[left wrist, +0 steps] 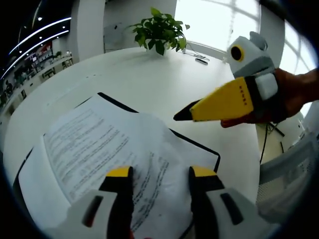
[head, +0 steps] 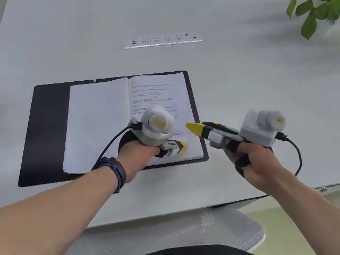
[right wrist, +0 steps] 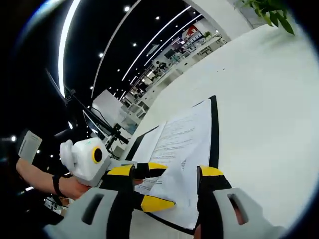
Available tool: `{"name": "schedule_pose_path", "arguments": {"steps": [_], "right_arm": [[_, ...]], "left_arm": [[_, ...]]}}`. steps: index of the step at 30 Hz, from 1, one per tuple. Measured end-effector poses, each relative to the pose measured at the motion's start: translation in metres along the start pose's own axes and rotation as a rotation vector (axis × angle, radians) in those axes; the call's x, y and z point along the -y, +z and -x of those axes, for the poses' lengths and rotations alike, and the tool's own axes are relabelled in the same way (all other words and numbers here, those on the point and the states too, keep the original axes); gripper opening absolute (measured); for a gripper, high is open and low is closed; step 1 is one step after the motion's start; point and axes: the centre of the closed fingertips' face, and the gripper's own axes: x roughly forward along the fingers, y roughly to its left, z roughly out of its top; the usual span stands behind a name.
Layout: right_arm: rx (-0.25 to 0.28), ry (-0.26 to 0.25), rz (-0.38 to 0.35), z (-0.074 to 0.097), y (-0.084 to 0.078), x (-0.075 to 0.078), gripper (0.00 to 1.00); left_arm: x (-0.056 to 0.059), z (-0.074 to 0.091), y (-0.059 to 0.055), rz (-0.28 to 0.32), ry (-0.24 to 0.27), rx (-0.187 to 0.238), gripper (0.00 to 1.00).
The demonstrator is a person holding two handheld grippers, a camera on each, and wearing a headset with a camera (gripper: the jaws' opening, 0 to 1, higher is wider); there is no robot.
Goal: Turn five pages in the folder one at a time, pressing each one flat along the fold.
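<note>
Folder [head: 48, 133] with a matte black cover is lying open on the smooth white tabletop [head: 255, 69], in front of the person. Its left page [head: 98, 125] is showing blank white paper, and the right page [head: 159, 95] is carrying lines of printed text that are too small to read. The left gripper [head: 178, 147] is hanging over the lower part of the printed page; its yellow-tipped fingers [left wrist: 119, 175] are standing apart with nothing between them, and I cannot tell if they are touching the paper. The right gripper [head: 192, 128] is pointing at the page's outer edge from the right, its fingers [right wrist: 210, 173] also standing apart and gripping nothing. Small dark letters on its yellow finger are too blurred to read. A long white power strip [head: 162, 40] is lying beyond the folder, and a leafy plant [head: 313, 13] is being cut off at the corner.
</note>
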Motion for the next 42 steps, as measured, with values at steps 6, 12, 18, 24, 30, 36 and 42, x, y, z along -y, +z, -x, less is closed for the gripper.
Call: {"name": "schedule_pose_path", "arguments": {"steps": [6,12,18,24,30,36,42], "right_arm": [[-0.032,0.006,0.006,-0.014,-0.004,-0.002,0.45],[0.005,0.021,-0.057,-0.008,-0.004,-0.006,0.35],[0.022,0.042,-0.054,-0.003,-0.005,-0.017,0.18],[0.008,0.054,-0.022,-0.006,-0.01,-0.028,0.0],[0.015,0.06,-0.023,-0.01,-0.008,-0.036,0.0],[0.023,0.06,-0.034,-0.014,-0.003,-0.037,0.0],[0.038,0.069,-0.027,-0.02,0.001,-0.04,0.0]], "left_arm": [[0.003,0.002,0.0,0.016,-0.017,-0.008,0.48],[0.009,0.011,-0.004,0.044,-0.047,-0.025,0.58],[0.009,0.027,-0.003,0.058,-0.04,-0.001,0.63],[0.0,0.048,-0.007,0.089,-0.005,0.032,0.65],[-0.012,0.067,-0.012,0.122,0.031,0.058,0.65],[-0.028,0.089,-0.012,0.152,0.076,0.093,0.65],[-0.043,0.116,-0.016,0.192,0.116,0.135,0.66]]}}
